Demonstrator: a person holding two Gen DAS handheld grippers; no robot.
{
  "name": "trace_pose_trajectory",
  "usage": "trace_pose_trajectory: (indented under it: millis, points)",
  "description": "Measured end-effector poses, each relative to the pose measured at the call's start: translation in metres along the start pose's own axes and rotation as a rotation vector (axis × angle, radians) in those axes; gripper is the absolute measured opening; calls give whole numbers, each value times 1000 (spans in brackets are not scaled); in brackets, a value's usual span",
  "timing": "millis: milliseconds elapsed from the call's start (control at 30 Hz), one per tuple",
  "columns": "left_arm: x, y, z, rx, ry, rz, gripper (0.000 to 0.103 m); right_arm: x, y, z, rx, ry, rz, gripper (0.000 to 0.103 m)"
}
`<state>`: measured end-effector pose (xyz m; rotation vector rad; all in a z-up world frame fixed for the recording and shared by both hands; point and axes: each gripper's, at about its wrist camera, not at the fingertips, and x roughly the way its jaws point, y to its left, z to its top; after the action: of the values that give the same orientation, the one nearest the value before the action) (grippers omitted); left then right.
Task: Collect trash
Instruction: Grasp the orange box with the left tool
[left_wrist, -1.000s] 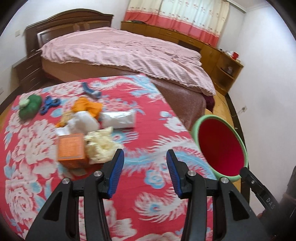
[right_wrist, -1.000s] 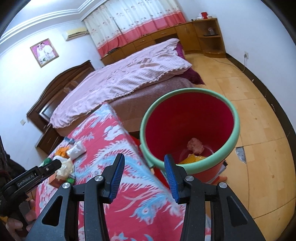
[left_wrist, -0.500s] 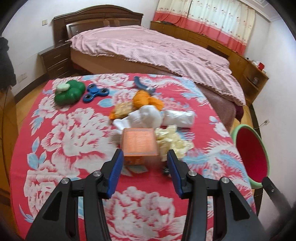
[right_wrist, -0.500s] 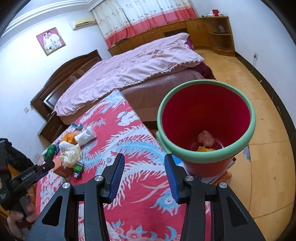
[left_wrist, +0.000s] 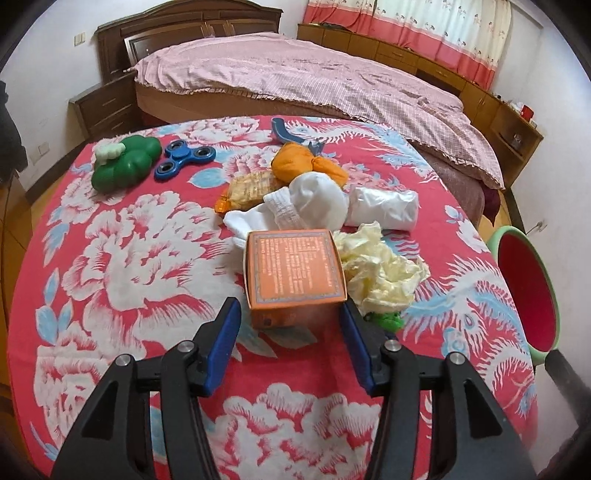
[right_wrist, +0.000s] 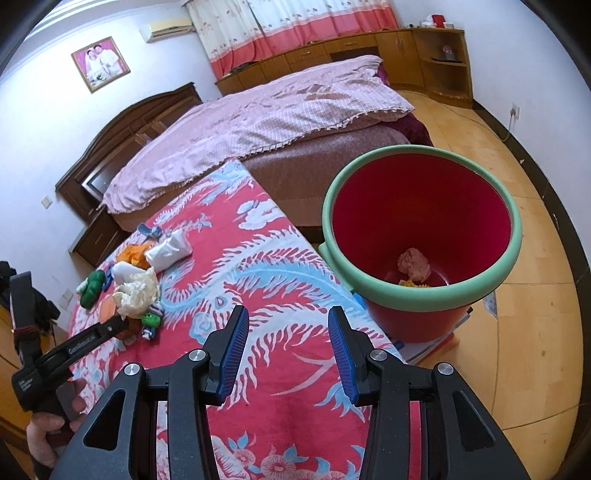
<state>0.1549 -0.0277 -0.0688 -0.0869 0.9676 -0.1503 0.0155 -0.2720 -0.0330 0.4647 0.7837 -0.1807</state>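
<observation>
Here, the orange box (left_wrist: 295, 271) sits on the red flowered tablecloth (left_wrist: 129, 258) at the near edge of a heap of litter, touching crumpled yellowish paper (left_wrist: 380, 266) on its right and a white sock (left_wrist: 295, 206) behind it; a wrapped biscuit pack (left_wrist: 251, 188), an orange bag (left_wrist: 306, 164) and a white plastic roll (left_wrist: 384, 206) lie further back. The main risk is a poor grip: the box is nearly as wide as the gap between the pads, so a pad may land on its top edge and push it away, or catch the paper and drag it along. A small green toy (left_wrist: 388, 319) lies just beside the right pad and may be nipped by mistake. The green figure (left_wrist: 125, 164) and blue spinner (left_wrist: 184, 158) look like keepers, not litter. The left gripper (left_wrist: 290, 332) is opening, about half spread, its pads framing the box's near face without pressing it; it holds nothing. The right gripper (right_wrist: 286, 345) hangs partly open and empty above the cloth, near the red bucket (right_wrist: 406, 295), which stands beside the table.
</observation>
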Motion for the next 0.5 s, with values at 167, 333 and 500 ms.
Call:
trace_pose_trajectory:
  millis: [167, 333, 500]
  points:
    - [3, 7, 0, -31, -7, -34, 54, 4, 5, -1, -12, 13, -9, 46]
    - [-6, 15, -2, -44, -42, -66, 53, 11, 16, -3, -36, 35, 7, 46]
    - [-22, 30, -4, -77, -72, -84, 52, 21, 31, -3, -73, 60, 33, 46]
